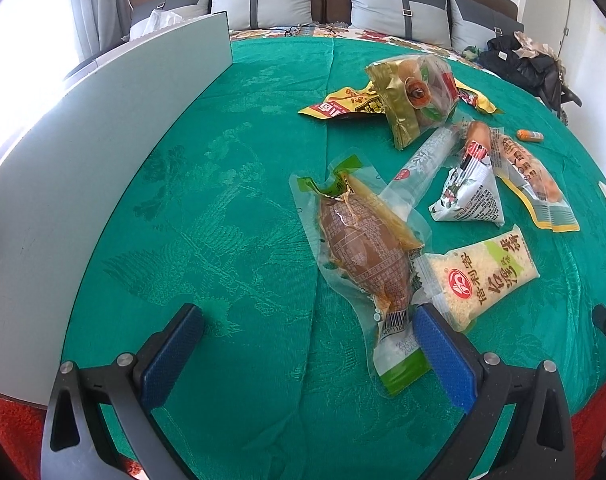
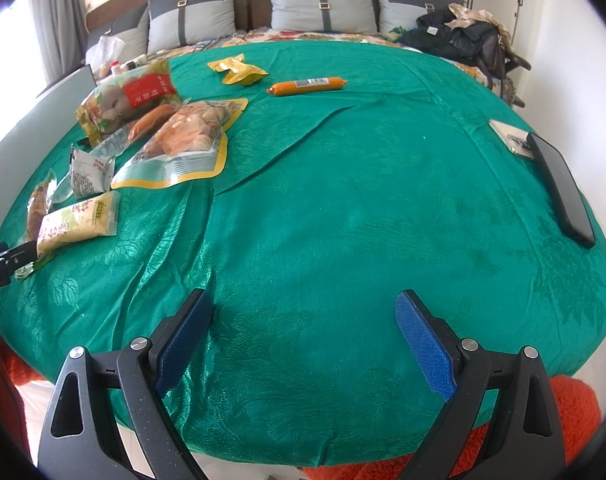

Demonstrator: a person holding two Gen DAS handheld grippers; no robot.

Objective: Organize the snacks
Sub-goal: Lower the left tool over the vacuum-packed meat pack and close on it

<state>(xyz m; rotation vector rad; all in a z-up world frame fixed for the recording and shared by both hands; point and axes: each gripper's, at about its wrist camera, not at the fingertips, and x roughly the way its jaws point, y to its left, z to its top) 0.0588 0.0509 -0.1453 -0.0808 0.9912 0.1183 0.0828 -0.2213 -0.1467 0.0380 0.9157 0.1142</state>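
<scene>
Both grippers spread wide and empty, left gripper (image 1: 309, 330) hovering beside the clear vacuum pouch of brown meat (image 1: 361, 250) on the green cloth (image 1: 231, 184) — I'd centre, then pinch its flat sealed edge

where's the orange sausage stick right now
In the right wrist view, the orange sausage stick lies alone on the green cloth, far side, just right of the small yellow packet.
</scene>
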